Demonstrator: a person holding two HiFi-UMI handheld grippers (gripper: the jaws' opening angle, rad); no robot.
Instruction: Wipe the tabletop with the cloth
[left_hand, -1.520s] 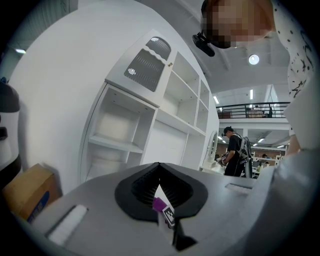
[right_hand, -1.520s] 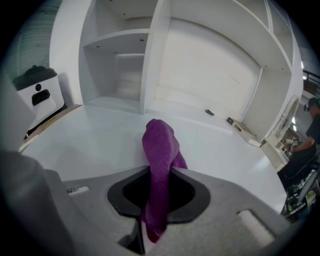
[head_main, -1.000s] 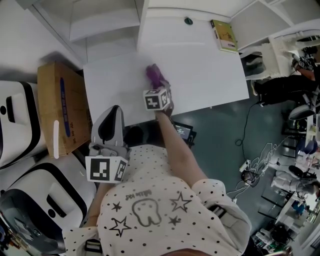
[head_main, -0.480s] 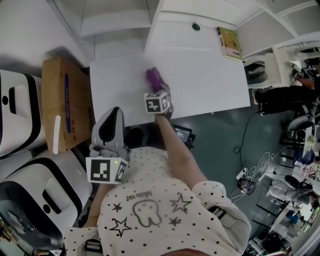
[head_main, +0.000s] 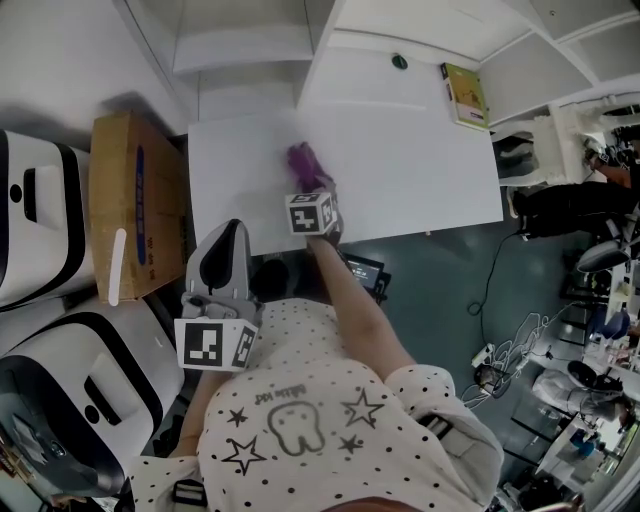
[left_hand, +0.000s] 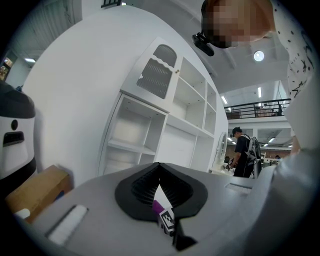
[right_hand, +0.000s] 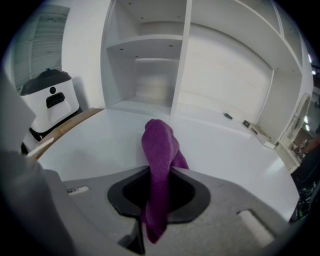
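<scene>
White tabletop (head_main: 420, 170) filled the upper middle of the frame. One purple terry cloth (head_main: 303, 160) was pressed onto it, clamped in the right gripper (head_main: 312, 185). The left gripper (head_main: 222, 262) was held closed and empty, below the table's near edge. One cardboard box (head_main: 120, 210) stood at left. Since a second before, the cloth was shifted slightly leftward.

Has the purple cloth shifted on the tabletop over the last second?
Yes. Against the green book at the back, the purple cloth in the right gripper has slid slightly left, toward the cardboard box.
</scene>
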